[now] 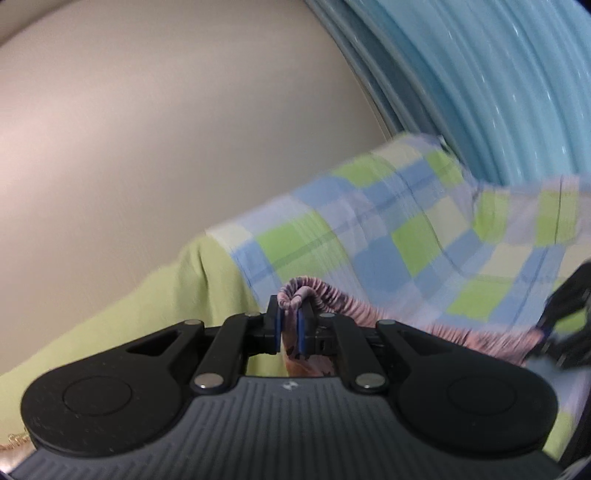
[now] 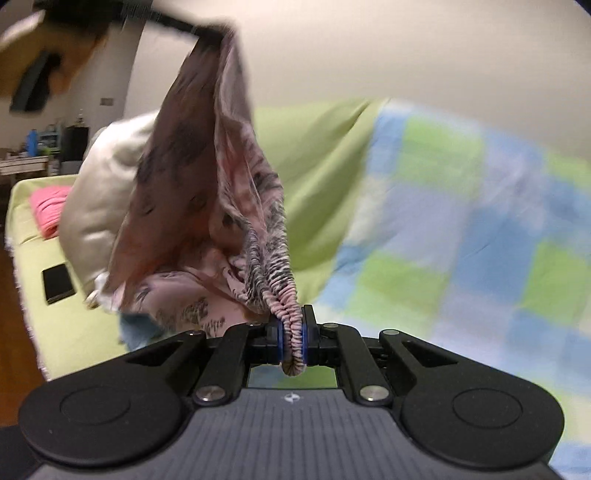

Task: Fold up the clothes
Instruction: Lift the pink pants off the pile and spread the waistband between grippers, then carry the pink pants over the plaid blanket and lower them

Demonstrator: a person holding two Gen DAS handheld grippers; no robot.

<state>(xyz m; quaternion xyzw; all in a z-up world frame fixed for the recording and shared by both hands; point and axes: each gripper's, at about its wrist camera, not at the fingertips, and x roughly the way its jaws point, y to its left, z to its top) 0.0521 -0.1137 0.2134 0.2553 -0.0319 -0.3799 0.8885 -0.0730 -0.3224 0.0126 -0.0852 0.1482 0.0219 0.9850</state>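
A pink patterned garment with a gathered elastic waistband (image 2: 207,184) hangs stretched in the air between my two grippers, above a bed. My left gripper (image 1: 290,325) is shut on one end of the waistband (image 1: 332,295), which runs off to the right to my right gripper (image 1: 561,325), seen dark at the frame edge. In the right wrist view my right gripper (image 2: 292,339) is shut on the bunched waistband (image 2: 273,266). The cloth rises up-left to the left gripper (image 2: 207,31), seen blurred at the top.
A blue-green checked quilt (image 1: 406,229) (image 2: 461,229) lies over a light green bedsheet (image 1: 166,295) (image 2: 325,158). A cream pillow (image 2: 99,184), a pink folded cloth (image 2: 48,210) and a black phone (image 2: 57,282) lie at the bed's left. A light blue curtain (image 1: 498,74) hangs behind.
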